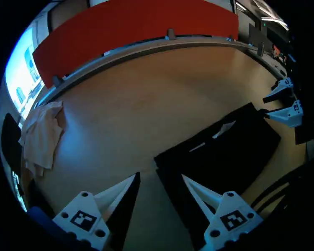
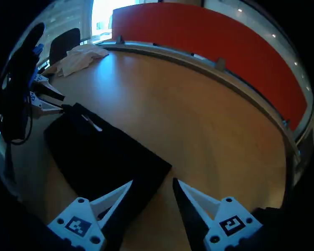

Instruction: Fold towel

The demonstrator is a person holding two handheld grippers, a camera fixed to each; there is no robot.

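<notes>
Towel [image 1: 224,154], black, flat toward near edge of table [image 1: 157,92], partly doubled, pale tag peeping from fold. Risk: jaws closing on top layer alone, lower layer left behind, fold skewed. Fingertip nudging corner along smooth wood could bunch cloth instead. Uneven lift by two hands would twist it. Left gripper [image 1: 160,175] spread wide, pinching nothing, towel corner just ahead between fingers. Right gripper [image 2: 153,180] likewise spread, empty, another corner at its tips. Cream cloth [image 1: 39,134] heaped at far corner.
</notes>
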